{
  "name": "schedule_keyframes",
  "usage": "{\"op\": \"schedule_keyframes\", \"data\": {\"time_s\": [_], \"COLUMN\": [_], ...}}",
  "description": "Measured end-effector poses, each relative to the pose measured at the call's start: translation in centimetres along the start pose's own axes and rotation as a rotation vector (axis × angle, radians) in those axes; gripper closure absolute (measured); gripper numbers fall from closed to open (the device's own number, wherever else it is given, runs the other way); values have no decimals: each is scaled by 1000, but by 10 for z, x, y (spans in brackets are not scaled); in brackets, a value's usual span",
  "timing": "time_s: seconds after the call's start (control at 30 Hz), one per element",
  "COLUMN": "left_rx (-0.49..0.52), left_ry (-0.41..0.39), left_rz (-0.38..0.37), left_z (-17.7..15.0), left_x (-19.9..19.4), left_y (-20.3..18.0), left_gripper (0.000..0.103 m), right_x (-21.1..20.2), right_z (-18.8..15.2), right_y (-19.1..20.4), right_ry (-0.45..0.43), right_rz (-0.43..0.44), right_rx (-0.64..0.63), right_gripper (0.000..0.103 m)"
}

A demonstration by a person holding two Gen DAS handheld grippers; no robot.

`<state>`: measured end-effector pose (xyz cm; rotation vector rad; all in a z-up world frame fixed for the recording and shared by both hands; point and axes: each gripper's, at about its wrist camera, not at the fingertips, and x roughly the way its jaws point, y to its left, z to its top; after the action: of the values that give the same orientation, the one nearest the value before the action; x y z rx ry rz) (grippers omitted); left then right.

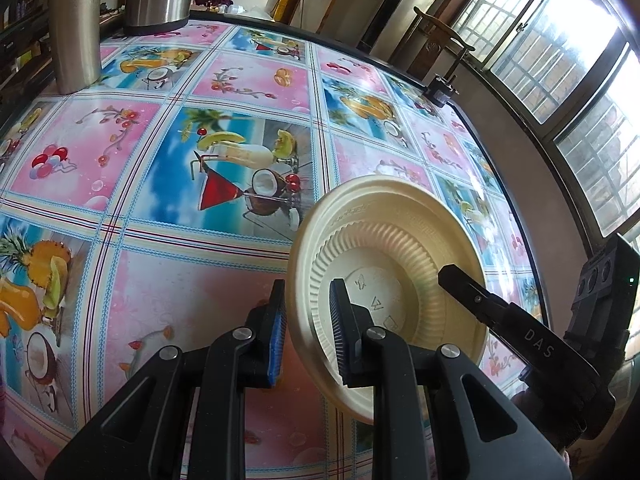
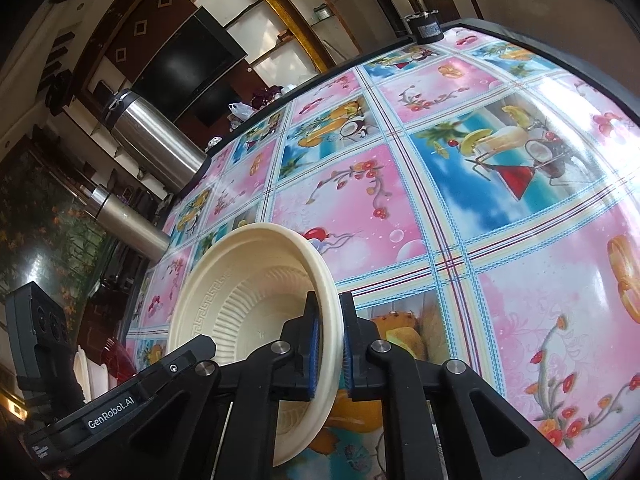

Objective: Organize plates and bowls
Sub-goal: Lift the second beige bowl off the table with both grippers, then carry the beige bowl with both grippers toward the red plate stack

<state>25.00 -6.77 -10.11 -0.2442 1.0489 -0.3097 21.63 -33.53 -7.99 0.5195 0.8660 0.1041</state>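
Item: cream ribbed disposable plastic plate (image 1: 394, 276), held tilted above the table.
Left gripper (image 1: 308, 332) and right gripper (image 2: 330, 350) both clamp its rim; release one before stacking.

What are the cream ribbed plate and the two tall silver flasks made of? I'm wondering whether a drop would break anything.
Cream ribbed plate: looks like thin moulded plastic or pulp, matte, with embossed marks underneath. Two tall silver flasks: apparently brushed stainless steel, with streaky reflections.
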Motion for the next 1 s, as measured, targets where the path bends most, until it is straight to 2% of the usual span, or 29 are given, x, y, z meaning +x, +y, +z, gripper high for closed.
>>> {"op": "schedule_keyframes", "data": {"time_s": [0.17,0.37,0.77,1.0], "left_rx": [29,44,59,86], "left_ry": [2,-4,-76,-108], "left_rz": [32,66,134,192], "left_z": [-4,-16,-65,-98], "left_x": [4,2,-30,-52], "left_y": [-5,-6,3,11], "left_gripper": [85,85,85,84], "right_x": [-4,-10,-20,-43], "right_z": [-5,-15,-49,-80], "right_y": [3,-3,11,30], "right_ry": [-19,-10,23,-14], "right_rz": [-31,-1,53,87], "right_rx": [-23,11,-8,-65], "right_gripper": [94,94,94,94]}}
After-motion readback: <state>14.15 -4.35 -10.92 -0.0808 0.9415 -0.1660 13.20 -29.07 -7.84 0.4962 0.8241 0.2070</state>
